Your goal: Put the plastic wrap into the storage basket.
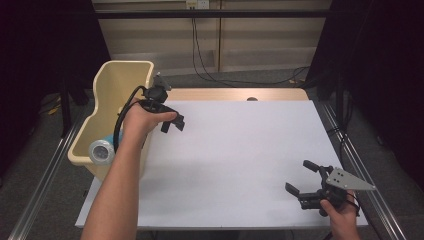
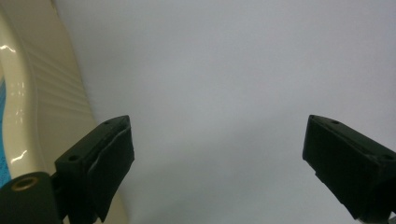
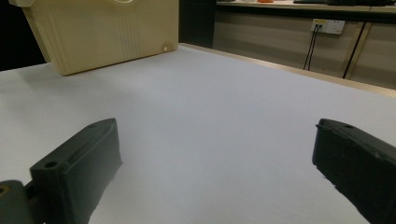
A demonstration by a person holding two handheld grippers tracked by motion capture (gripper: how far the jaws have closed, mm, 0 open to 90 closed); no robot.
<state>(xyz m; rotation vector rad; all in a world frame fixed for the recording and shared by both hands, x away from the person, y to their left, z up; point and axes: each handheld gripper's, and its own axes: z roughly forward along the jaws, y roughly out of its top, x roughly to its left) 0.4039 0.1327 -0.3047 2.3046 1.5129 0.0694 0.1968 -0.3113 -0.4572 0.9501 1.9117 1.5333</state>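
Note:
A cream plastic bin [image 1: 117, 87] stands at the table's left edge, and a roll of tape with blue on it [image 1: 101, 151] lies inside near its front. My left gripper [image 1: 172, 124] hovers over the white table [image 1: 240, 160] just right of the bin, open with nothing between its jaws. In the left gripper view the bin's wall [image 2: 37, 107] runs down the left side. My right gripper [image 1: 301, 177] rests low near the front right corner, open and empty. The right gripper view looks across the table toward the bin [image 3: 107, 32].
A wooden strip [image 1: 235, 94] runs along the table's far edge. Cables [image 1: 210, 65] hang from a wall socket behind it. Metal rails [image 1: 365, 170] flank both table sides. The white sheet between the grippers lies bare.

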